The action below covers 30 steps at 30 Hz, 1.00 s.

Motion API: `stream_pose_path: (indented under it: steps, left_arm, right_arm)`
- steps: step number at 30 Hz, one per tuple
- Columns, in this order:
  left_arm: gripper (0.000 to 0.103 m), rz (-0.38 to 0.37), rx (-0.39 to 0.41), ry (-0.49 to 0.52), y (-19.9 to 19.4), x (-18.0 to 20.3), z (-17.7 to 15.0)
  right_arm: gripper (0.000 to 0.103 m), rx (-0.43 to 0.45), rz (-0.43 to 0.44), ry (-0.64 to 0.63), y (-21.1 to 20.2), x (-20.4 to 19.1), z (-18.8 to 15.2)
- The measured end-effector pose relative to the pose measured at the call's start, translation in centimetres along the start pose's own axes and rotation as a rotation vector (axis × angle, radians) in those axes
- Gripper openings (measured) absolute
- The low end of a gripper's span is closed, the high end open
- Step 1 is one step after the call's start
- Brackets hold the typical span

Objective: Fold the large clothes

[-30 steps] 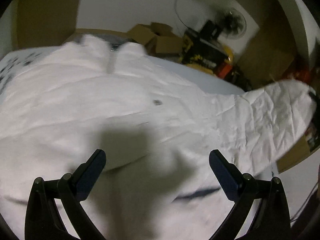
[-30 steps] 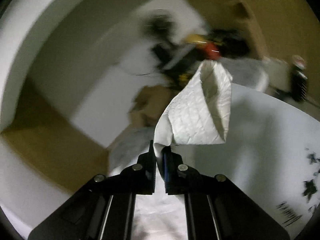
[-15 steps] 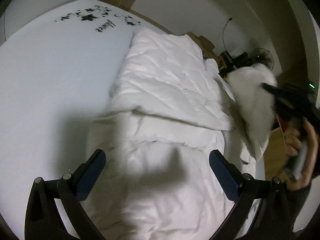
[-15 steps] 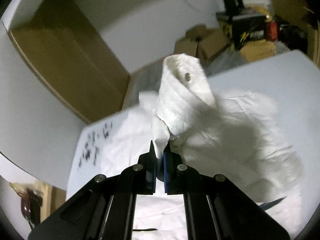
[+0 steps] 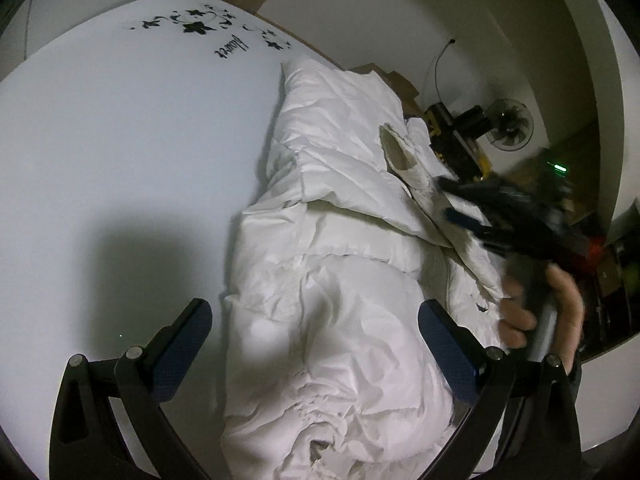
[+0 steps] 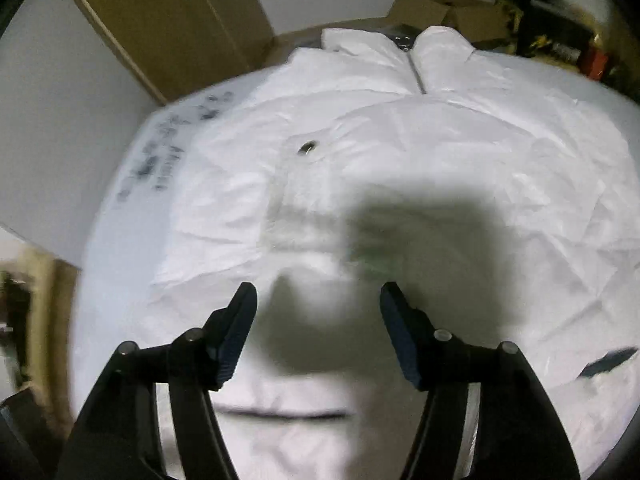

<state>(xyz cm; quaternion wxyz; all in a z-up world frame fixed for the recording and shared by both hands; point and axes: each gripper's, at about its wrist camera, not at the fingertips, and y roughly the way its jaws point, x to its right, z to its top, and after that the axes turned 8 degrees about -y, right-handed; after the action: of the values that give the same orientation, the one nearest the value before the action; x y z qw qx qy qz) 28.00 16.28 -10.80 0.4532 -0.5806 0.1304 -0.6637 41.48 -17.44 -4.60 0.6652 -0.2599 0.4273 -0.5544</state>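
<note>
A white puffy jacket (image 5: 340, 264) lies on a white table (image 5: 120, 152); in the right wrist view it (image 6: 400, 168) fills the scene, collar and zip at the far end. Its sleeve (image 5: 404, 152) lies folded across the body. My left gripper (image 5: 316, 320) is open and empty, low over the jacket's near end. My right gripper (image 6: 318, 308) is open and empty just above the jacket. It also shows blurred in the left wrist view (image 5: 460, 204), held by a hand at the right.
The table carries a black floral print (image 5: 204, 26) at its far left. Cardboard boxes (image 6: 448, 12), a fan (image 5: 510, 126) and cluttered shelves stand beyond the table's far edge. A brown door (image 6: 172, 24) is behind.
My right gripper carried the sleeve over the jacket, opened and let it go; the sleeve now lies on the body. My left gripper stayed open and swung its view.
</note>
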Motion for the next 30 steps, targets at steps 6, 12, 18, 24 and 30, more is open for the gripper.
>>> stream_pose_path:
  steps: [6,12,18,24,30]
  left_arm:
    - [0.103,0.018,-0.004,-0.035,0.0,-0.5,-1.4]
    - [0.103,0.057,-0.009,-0.028,0.8,0.7,-2.7]
    - [0.103,0.061,0.004,-0.029,-1.8,0.0,-2.7]
    - [0.103,0.101,-0.074,-0.130,-2.7,-4.2,-4.6]
    - [0.103,0.011,-0.136,-0.157,-1.5,-4.7,-7.8]
  right_arm:
    - [0.065,0.152,-0.297,0.104,-4.9,7.7,1.8]
    - [0.072,-0.133,-0.321,0.088,1.5,15.8,-0.2]
    - [0.077,0.130,-0.059,0.115,-11.4,16.7,-4.2]
    - [0.095,0.139,-0.014,0.182,-19.3,21.9,-14.4]
    - [0.095,0.069,0.057,0.368,-19.3,26.6,-22.3]
